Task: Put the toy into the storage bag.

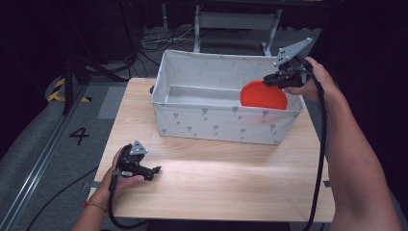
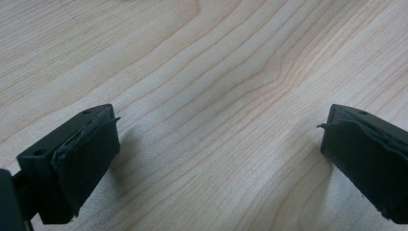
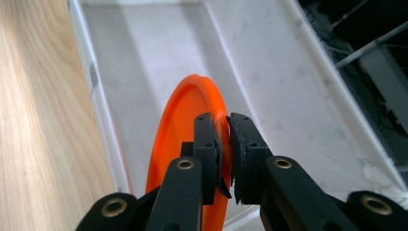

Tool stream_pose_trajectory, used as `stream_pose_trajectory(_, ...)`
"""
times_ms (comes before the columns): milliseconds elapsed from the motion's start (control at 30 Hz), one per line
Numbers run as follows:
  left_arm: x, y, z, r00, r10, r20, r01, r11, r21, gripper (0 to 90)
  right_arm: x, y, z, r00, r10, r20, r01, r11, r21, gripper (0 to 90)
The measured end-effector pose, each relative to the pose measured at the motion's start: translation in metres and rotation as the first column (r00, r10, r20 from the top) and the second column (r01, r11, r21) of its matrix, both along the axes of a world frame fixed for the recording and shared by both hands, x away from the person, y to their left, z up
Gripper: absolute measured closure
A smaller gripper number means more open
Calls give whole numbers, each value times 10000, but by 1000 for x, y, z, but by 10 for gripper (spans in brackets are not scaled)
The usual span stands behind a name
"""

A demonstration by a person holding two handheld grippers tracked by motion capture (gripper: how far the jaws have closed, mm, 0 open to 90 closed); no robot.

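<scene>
The right gripper (image 3: 225, 159) is pinching the rim of the orange plate (image 1: 262, 96), holding it on edge inside the white fabric bin (image 1: 192, 120) — it looks light, stiff, slick plastic (judging by sheen), best gripped at the rim. The left gripper (image 2: 219, 144) is resting wide apart on the table (image 1: 216, 183).

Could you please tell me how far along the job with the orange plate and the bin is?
In hand: the right gripper pinches the orange plate by its rim, on edge inside the white bin. Left: letting go. The left gripper rests open on the table.
</scene>
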State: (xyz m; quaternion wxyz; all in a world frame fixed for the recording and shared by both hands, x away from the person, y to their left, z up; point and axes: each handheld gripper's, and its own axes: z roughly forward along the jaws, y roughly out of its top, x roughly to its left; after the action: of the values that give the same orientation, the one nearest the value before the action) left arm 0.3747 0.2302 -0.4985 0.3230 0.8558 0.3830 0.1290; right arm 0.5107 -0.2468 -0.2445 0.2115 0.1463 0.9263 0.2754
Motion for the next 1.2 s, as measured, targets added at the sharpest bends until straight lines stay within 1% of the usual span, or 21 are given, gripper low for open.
stream_pose_trajectory(67,0,0,0,10000,-8,-16,8,10000,18,3,0,2,-6,9999,80,-119,-83,9997,-241,825)
stream_pose_trajectory(167,0,0,0,10000,-11,-18,11,10000,18,3,1,4,-16,9988,234,-425,-259,9980,-581,825)
stream_pose_trajectory(267,0,0,0,10000,-11,-25,11,10000,30,3,1,8,-29,9954,355,-894,-452,9931,-1084,826)
stream_pose_trajectory(333,0,0,0,10000,0,7,0,10000,-12,3,1,10,-35,9929,455,-1101,-615,9874,-1460,828)
stream_pose_trajectory(367,0,0,0,10000,-2,5,2,10000,-11,3,1,12,-38,9910,465,-1255,-663,9851,-1586,828)
stream_pose_trajectory(400,0,0,0,10000,-2,5,2,10000,-11,3,1,12,-38,9910,465,-1255,-663,9851,-1586,828)
stream_pose_trajectory(433,0,0,0,10000,-2,4,2,10000,-11,3,2,14,-42,9872,579,-1488,-846,9800,-1803,829)
stream_pose_trajectory(467,0,0,0,10000,5,-9,-5,10000,-14,3,2,15,-44,9847,659,-1612,-966,9769,-1905,830)
stream_pose_trajectory(500,0,0,0,10000,5,-9,-5,10000,-14,3,2,15,-44,9847,659,-1612,-966,9769,-1905,830)
stream_pose_trajectory(533,0,0,0,10000,5,-11,-5,10000,-16,3,2,18,-49,9797,645,-1896,-1080,9674,-2291,828)
stream_pose_trajectory(600,0,0,0,10000,-17,-26,17,10000,-11,3,3,19,-52,9736,758,-2151,-1303,9589,-2519,828)
stream_pose_trajectory(667,0,1,0,10000,-68,1,68,10000,19,3,4,18,-54,9717,656,-2269,-1256,9572,-2607,827)
stream_pose_trajectory(700,0,1,0,10000,-73,2,73,10000,20,3,5,17,-54,9690,580,-2403,-1231,9562,-2657,827)
stream_pose_trajectory(800,0,1,0,10000,-75,1,75,10000,16,3,6,16,-56,9675,553,-2466,-1232,9553,-2689,827)
stream_pose_trajectory(867,0,1,0,10000,-74,2,74,10000,18,3,6,15,-57,9668,472,-2510,-1216,9493,-2900,828)
stream_pose_trajectory(933,0,1,0,9999,-100,1,100,9999,40,3,7,13,-59,9648,453,-2589,-1223,9493,-2896,827)
stream_pose_trajectory(1000,0,1,0,9999,-115,0,115,9999,39,3,8,12,-61,9628,356,-2680,-1201,9444,-3061,827)
stream_pose_trajectory(1033,1,2,0,9999,-161,-9,161,9998,74,3,8,11,-62,9633,279,-2670,-1139,9431,-3124,825)
stream_pose_trajectory(1067,1,2,0,9999,-163,-8,163,9998,81,3,8,10,-64,9636,158,-2669,-1003,9467,-3060,819)
stream_pose_trajectory(1133,0,1,0,9999,-154,-46,154,9999,58,3,8,7,-63,9652,129,-2614,-917,9520,-2919,805)
stream_pose_trajectory(1200,1,2,0,9999,-160,-10,160,9998,76,3,8,4,-61,9700,35,-2430,-726,9585,-2759,769)
